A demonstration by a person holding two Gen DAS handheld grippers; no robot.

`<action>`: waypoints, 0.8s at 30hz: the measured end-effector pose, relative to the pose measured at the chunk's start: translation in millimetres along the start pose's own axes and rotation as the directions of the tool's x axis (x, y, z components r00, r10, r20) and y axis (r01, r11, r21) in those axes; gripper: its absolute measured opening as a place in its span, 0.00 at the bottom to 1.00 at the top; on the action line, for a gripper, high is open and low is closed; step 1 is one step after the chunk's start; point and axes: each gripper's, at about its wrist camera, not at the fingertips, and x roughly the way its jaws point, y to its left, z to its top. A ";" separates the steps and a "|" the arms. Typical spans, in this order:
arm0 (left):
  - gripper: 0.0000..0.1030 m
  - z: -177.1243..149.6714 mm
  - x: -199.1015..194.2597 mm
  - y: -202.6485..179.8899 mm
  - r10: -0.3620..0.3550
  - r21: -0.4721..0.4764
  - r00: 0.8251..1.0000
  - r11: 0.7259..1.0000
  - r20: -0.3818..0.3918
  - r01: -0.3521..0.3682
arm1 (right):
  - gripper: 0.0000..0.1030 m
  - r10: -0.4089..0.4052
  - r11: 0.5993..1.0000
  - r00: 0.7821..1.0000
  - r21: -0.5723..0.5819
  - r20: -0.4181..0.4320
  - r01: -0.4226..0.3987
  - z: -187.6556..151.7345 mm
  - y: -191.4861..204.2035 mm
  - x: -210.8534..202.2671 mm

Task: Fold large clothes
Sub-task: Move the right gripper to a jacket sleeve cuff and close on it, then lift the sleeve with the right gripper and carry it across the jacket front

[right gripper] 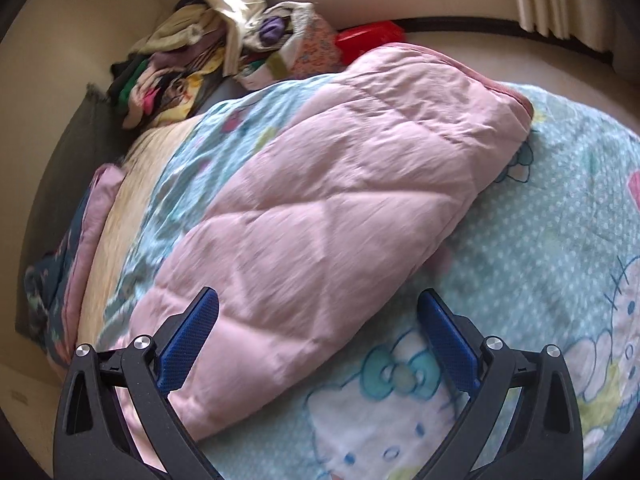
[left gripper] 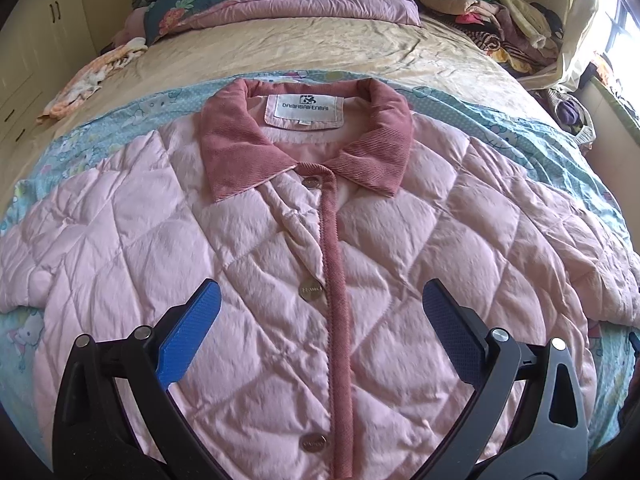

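Observation:
A pale pink quilted jacket (left gripper: pixel 280 248) lies front up and buttoned on a light blue cartoon blanket (left gripper: pixel 120 120), its dusty-rose collar (left gripper: pixel 236 148) toward the far end of the bed. My left gripper (left gripper: pixel 320 312) hovers open above the chest, straddling the corduroy placket (left gripper: pixel 334 272), nothing between its blue pads. In the right wrist view one sleeve (right gripper: pixel 340 200) of the same jacket stretches out across the blanket (right gripper: pixel 540 220). My right gripper (right gripper: pixel 318 320) is open over the sleeve's near lower edge, holding nothing.
A folded pink and floral quilt (left gripper: pixel 280 8) lies at the head of the bed. A heap of mixed clothes (left gripper: pixel 500 20) sits at the far right corner, also seen as a clothes pile (right gripper: pixel 192 64). A small orange-white cloth (left gripper: pixel 92 80) lies left.

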 end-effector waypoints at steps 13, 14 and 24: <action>0.92 15.5 -15.9 18.8 0.015 0.003 0.999 1.000 0.037 -0.015 | 0.27 0.097 0.991 0.986 0.080 0.136 -0.109 37.8 -16.7 -2.8; 0.92 16.6 -19.2 19.2 0.015 0.006 0.999 1.000 0.044 -0.015 | 0.23 0.113 0.991 0.982 0.055 0.151 -0.122 38.1 -10.1 -9.1; 0.92 28.5 -57.2 32.3 -0.068 -0.015 0.994 0.997 0.085 0.070 | 0.17 0.339 0.907 0.913 -0.336 0.228 -0.252 22.4 106.4 -109.0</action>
